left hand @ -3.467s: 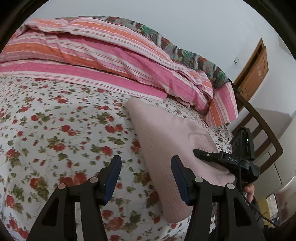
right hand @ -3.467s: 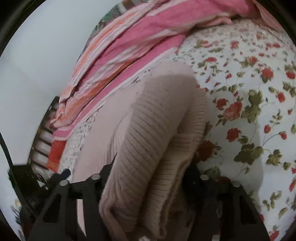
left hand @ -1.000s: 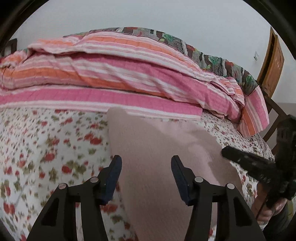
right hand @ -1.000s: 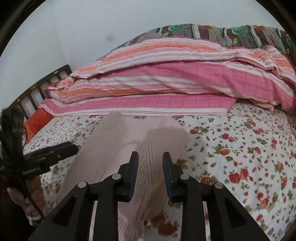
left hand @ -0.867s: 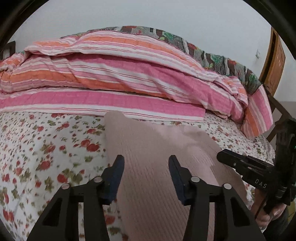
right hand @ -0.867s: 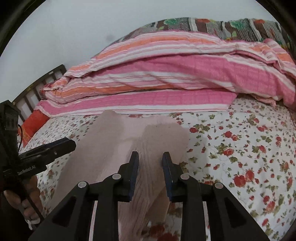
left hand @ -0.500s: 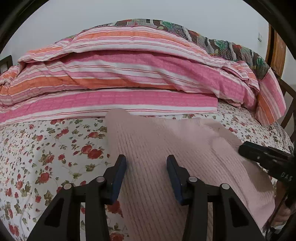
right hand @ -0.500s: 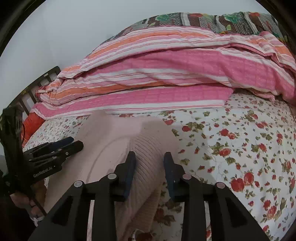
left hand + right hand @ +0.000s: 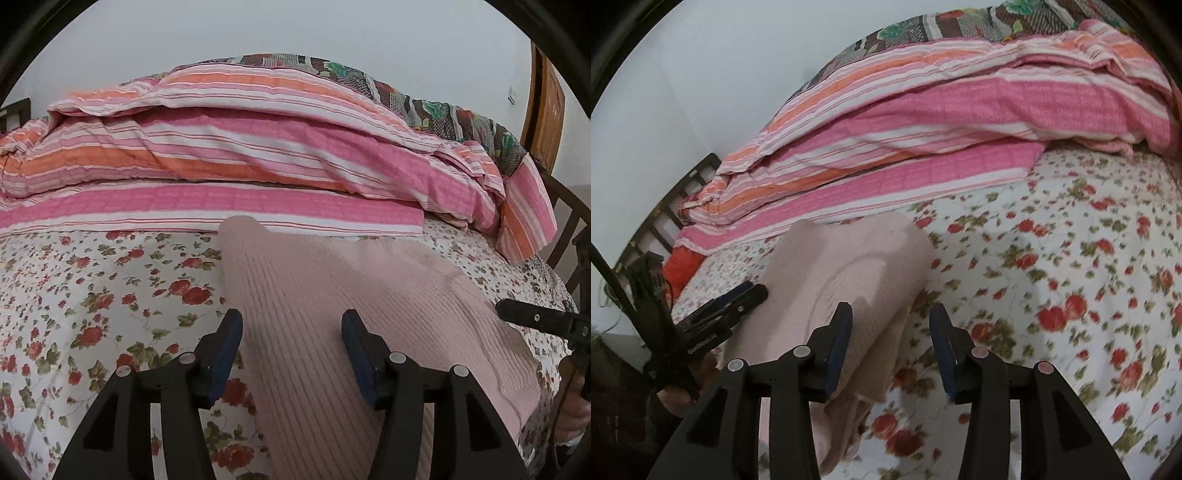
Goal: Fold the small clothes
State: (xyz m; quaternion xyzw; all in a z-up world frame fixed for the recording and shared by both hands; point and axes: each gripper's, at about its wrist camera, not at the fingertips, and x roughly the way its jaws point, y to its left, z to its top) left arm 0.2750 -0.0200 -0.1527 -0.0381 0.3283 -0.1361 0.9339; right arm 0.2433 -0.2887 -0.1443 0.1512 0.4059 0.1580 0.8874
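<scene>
A pale pink ribbed knit garment (image 9: 351, 295) lies folded on the floral bedsheet (image 9: 92, 295). My left gripper (image 9: 291, 343) is open and empty, its jaws astride the garment's near left part just above the cloth. My right gripper (image 9: 890, 339) is open and empty at the garment's (image 9: 849, 273) right edge, its left finger over the cloth and its right finger over the sheet (image 9: 1071, 277). Each gripper shows in the other's view: the right one (image 9: 535, 319) beside the garment's right edge, the left one (image 9: 720, 306) at its left side.
A pink, orange and white striped quilt (image 9: 258, 147) is piled along the back of the bed, also in the right wrist view (image 9: 942, 110). A dark wooden bed frame (image 9: 668, 206) stands at the left, a wooden door (image 9: 546, 110) at the right.
The right gripper held the garment 3.5 s ago, narrowed on it a second ago, and has now opened wide and let go, shifting right. The left gripper stayed open over the garment.
</scene>
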